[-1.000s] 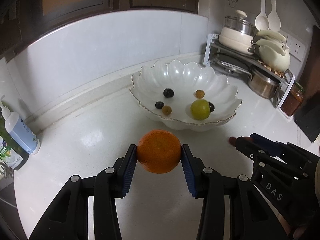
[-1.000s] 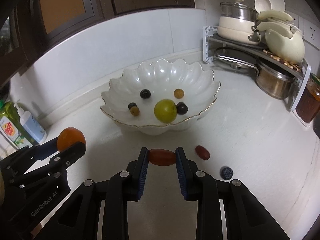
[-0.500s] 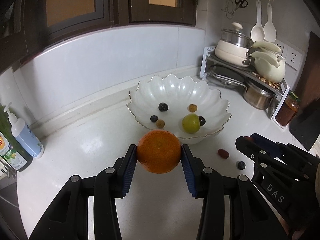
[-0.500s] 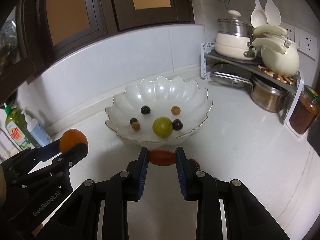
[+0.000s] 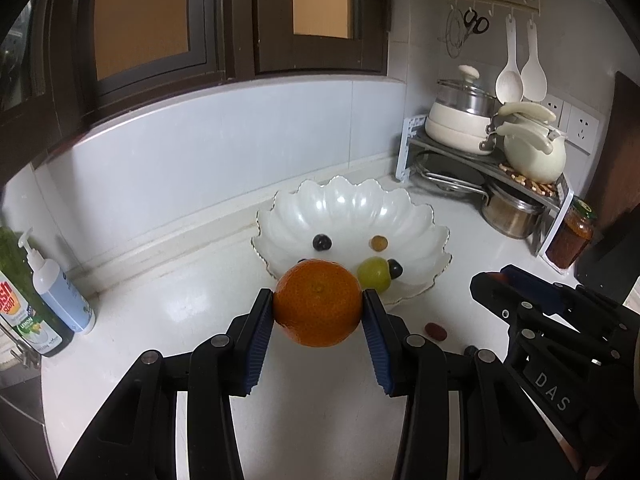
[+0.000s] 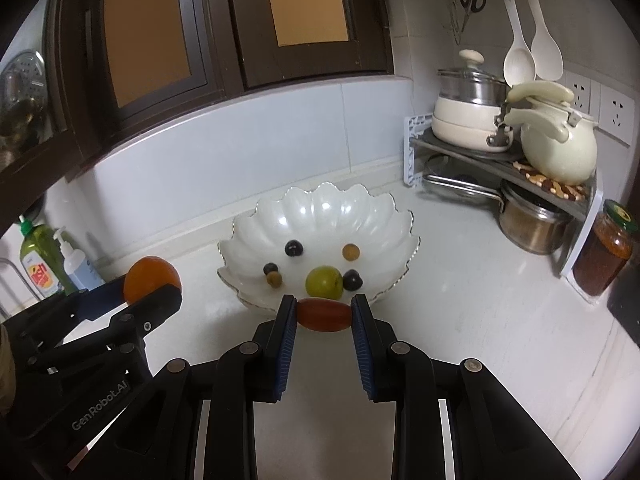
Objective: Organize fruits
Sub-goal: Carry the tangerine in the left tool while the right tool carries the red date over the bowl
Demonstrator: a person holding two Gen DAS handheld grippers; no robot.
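My left claw (image 5: 318, 310) grips one orange (image 5: 318, 304); my right claw (image 6: 323, 315) grips one red date (image 6: 324, 314). Bowl (image 6: 320, 208): six fruits. Table (image 5: 140, 320): two loose fruits.

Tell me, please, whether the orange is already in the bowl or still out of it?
Out: the orange is clamped in the left gripper, short of the bowl.

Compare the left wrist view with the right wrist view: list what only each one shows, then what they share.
Left wrist only: a red fruit and a dark berry on the counter.
Right wrist only: the red date clamped in the right gripper, a hanging strainer.
Both: the scalloped bowl, the green fruit, the orange in the left gripper.
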